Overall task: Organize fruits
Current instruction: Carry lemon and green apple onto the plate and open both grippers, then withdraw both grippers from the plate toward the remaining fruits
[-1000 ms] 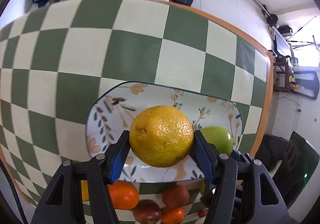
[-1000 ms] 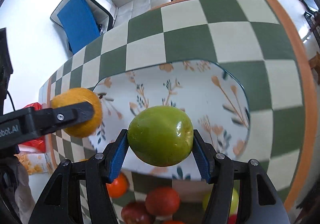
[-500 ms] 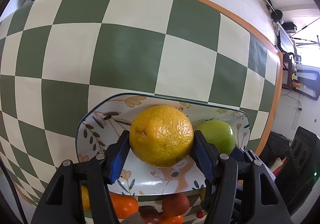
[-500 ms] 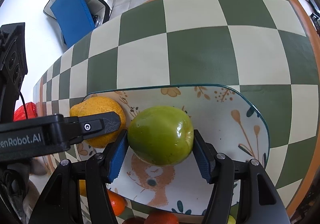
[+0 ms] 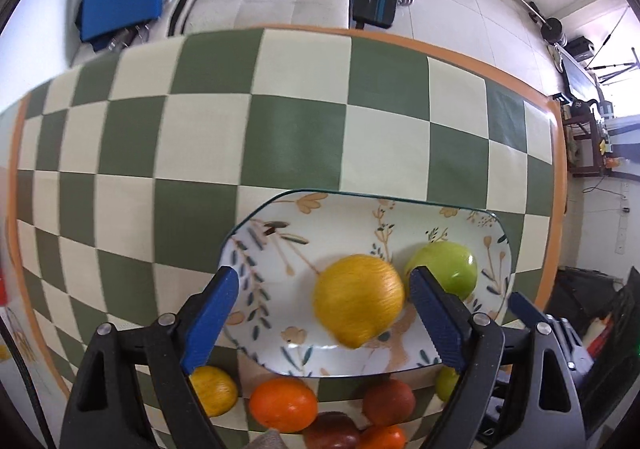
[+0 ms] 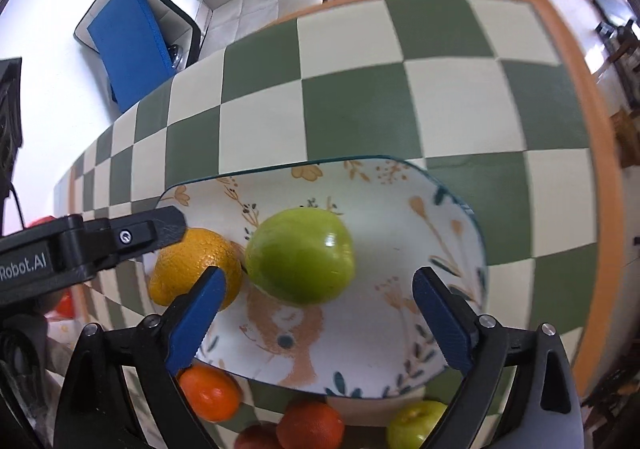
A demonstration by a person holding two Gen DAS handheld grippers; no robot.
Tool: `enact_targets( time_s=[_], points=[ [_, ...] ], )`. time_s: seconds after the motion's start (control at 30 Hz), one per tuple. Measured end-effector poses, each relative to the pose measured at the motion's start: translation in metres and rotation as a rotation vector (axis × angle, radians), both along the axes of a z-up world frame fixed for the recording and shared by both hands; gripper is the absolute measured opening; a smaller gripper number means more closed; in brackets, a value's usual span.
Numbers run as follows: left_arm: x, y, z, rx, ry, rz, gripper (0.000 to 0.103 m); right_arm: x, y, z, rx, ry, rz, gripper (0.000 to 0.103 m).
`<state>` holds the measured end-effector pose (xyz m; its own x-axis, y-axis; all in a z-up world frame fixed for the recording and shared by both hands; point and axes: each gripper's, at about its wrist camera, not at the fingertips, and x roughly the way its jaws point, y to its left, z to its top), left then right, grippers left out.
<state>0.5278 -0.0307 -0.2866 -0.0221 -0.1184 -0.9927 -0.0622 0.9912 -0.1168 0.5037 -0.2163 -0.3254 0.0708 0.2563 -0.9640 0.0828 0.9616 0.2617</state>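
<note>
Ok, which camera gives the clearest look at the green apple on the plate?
The right wrist view: the green apple sits whole and central on the plate. In the left wrist view, the apple is partly hidden behind a blue finger and the yellow orange.

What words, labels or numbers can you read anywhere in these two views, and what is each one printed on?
"Robot.AI": white letters on the black body of the left gripper, at the left edge of the right wrist view; the start of the word is cut off by the frame.
No other text is readable; the plate carries only painted flowers and leaves.
</note>
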Motion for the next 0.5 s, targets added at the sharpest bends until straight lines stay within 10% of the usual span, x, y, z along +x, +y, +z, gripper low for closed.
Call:
enact_targets(
  time_s=[0.5],
  points=[
    [-0.096, 0.013, 0.074, 0.2, -0.264, -0.041, 0.087, -0.079, 0.005, 0.063, -0.205, -0.094, 0.033, 0.097]
  ],
)
